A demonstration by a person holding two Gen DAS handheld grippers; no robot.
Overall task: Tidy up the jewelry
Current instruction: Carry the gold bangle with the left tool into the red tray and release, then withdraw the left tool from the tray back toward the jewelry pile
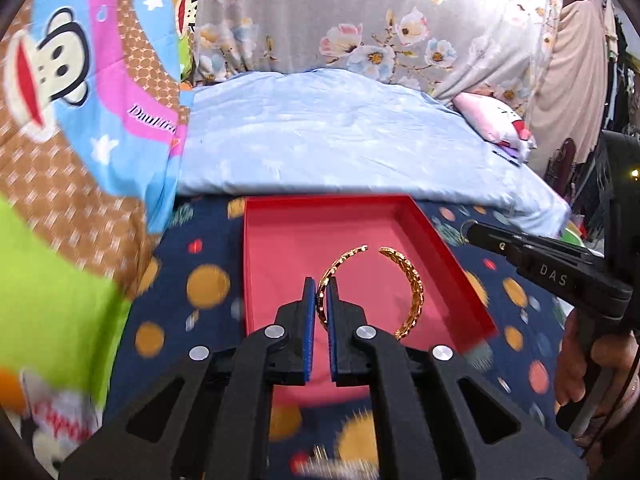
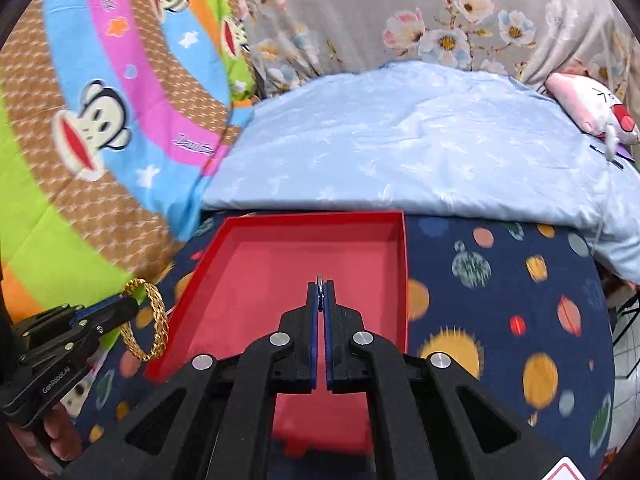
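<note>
Gold bangle (image 1: pixel 408 292) clenched edgewise in the left gripper (image 1: pixel 322 286), hanging over the red tray (image 1: pixel 440 248) — right gripper (image 2: pixel 320 286), at 2 o'clock from it, pinches a small ring (image 2: pixel 320 279) above the same tray.

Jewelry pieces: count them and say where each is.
2. A gold bangle is clamped in the left tongs beside the red tray. A small silver ring is pinched in the right tongs over the tray. Others may be hidden.
</note>
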